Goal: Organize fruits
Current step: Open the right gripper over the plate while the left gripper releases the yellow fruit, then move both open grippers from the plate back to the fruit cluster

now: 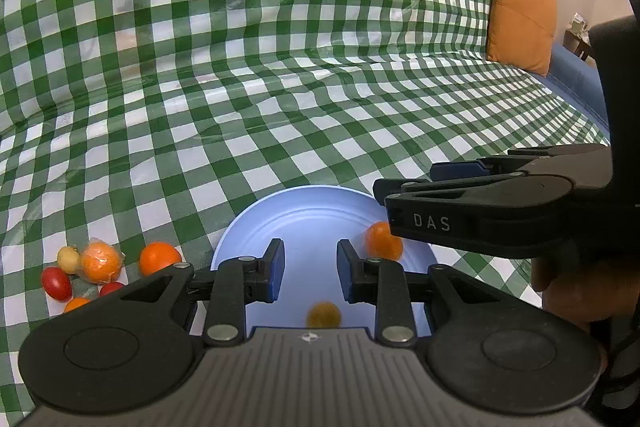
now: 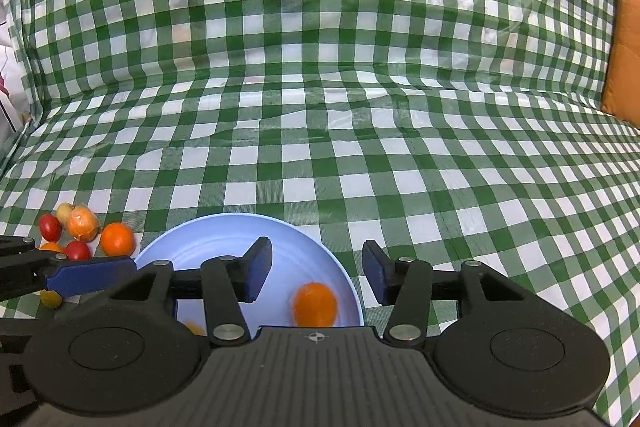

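Left wrist view, nearest: the left gripper (image 1: 310,269) hangs over the near part of a pale blue plate (image 1: 256,227), its 2 blue-padded fingers spread with nothing between them. Below the gap, a small yellow-orange fruit (image 1: 323,314) lies on the plate, blurred and partly hidden by the gripper body. To the right, the right gripper (image 1: 404,187) reaches in side-on over the plate's right rim; a hand (image 1: 568,291) grips its handle at the right edge. Partly under its fingers, an orange fruit (image 1: 382,241) sits on the right part of the plate.

Right wrist view, nearest: the right gripper (image 2: 318,273) has its fingers spread wide and grips nothing; the same orange fruit (image 2: 315,305) lies free on the plate (image 2: 240,227) just below the gap, slightly blurred.

Left of the plate, on the green-and-white checked cloth (image 1: 320,67), a cluster of fruits lies apart from the plate: a bare orange (image 1: 159,257) nearest the rim, a wrapped orange (image 1: 100,261) in clear film, a pale yellow fruit (image 1: 69,259), 2 red tomatoes (image 1: 57,283) and a further orange piece half hidden by the gripper.

Farther back, the cloth rises over a backrest. At the far right stands an orange cushion (image 1: 520,15), with blue upholstery (image 1: 576,83) beside it.
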{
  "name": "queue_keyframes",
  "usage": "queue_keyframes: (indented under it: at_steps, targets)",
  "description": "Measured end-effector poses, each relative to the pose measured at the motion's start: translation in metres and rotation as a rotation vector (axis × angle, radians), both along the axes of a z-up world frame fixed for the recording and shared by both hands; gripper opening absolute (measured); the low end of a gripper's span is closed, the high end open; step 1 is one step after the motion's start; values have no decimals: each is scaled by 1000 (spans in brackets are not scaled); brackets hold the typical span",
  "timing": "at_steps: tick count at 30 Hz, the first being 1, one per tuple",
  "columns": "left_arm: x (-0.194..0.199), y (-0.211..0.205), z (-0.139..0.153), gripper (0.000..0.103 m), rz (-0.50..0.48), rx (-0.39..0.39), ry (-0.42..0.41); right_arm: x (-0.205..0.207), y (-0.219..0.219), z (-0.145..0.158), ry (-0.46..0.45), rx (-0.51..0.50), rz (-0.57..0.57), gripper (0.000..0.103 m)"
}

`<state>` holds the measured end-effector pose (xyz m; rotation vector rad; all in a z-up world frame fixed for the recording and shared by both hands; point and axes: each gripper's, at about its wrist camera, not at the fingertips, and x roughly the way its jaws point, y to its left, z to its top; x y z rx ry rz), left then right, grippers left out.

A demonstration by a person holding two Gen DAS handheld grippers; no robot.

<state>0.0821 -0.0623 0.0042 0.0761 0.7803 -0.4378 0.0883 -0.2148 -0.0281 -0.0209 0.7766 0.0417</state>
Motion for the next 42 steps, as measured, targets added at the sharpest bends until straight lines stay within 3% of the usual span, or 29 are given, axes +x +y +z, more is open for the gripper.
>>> queue_keyframes:
  at_steps: [30,36,42]
  targets:
    - [10,30,16,31,67,-30,-20,1,28,13,-65,31,9,52]
    - [11,38,19,31,82,-35,-20,1,36,19,-106,54,1,43]
    - [16,52,24,31,113,-50,-22,3,43,20,-117,64,0,42]
